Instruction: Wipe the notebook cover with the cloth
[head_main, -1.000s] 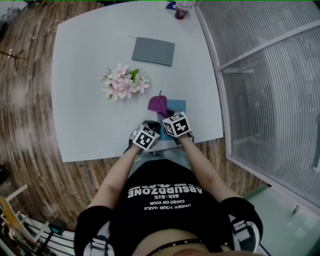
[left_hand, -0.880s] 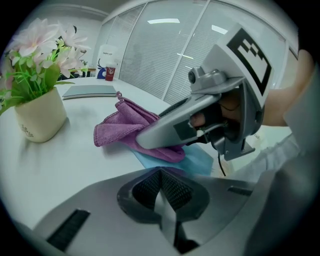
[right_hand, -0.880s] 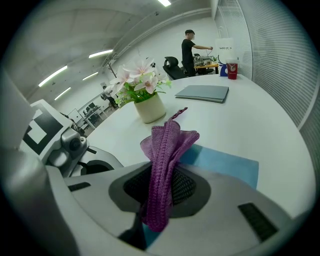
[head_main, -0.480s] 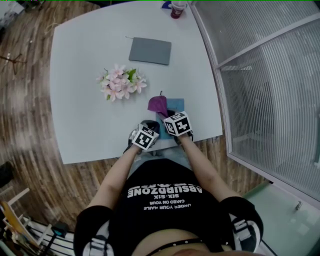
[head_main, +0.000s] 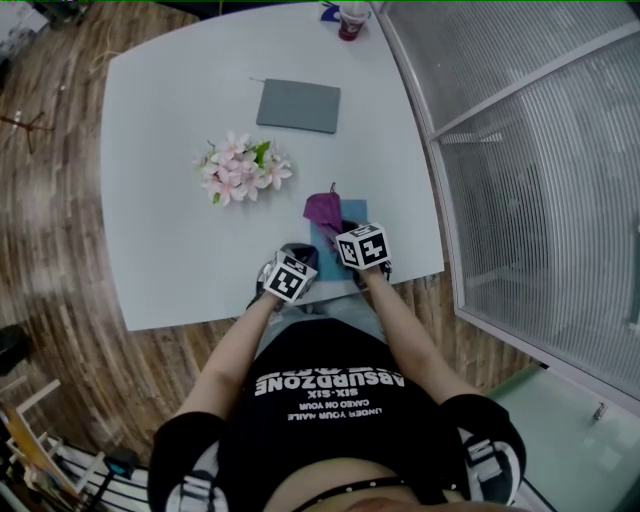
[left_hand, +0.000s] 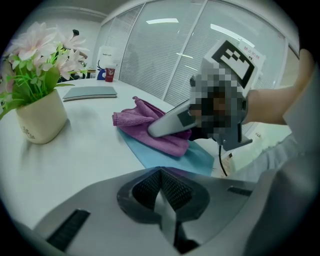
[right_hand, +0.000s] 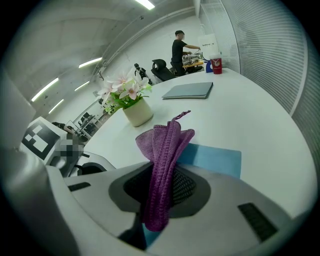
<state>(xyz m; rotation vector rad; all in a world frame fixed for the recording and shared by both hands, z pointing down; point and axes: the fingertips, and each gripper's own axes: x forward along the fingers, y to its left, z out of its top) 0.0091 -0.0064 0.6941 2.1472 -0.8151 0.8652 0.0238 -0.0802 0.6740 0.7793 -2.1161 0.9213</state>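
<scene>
Right hand-held gripper (right_hand: 162, 195) clenched on the purple cloth (right_hand: 165, 142), which bunches up out of the jaws and rests on the blue notebook (right_hand: 216, 160) lying flat at the near right edge of the white worktop (head_main: 170, 240). Left hand-held gripper (left_hand: 162, 192) just left of it at the near edge, jaws pressed together on nothing. Further out: pot of pink flowers (head_main: 240, 168) mid-worktop to the left, grey flat book (head_main: 298, 105) beyond it, red cup (head_main: 350, 18) at the far right corner.
</scene>
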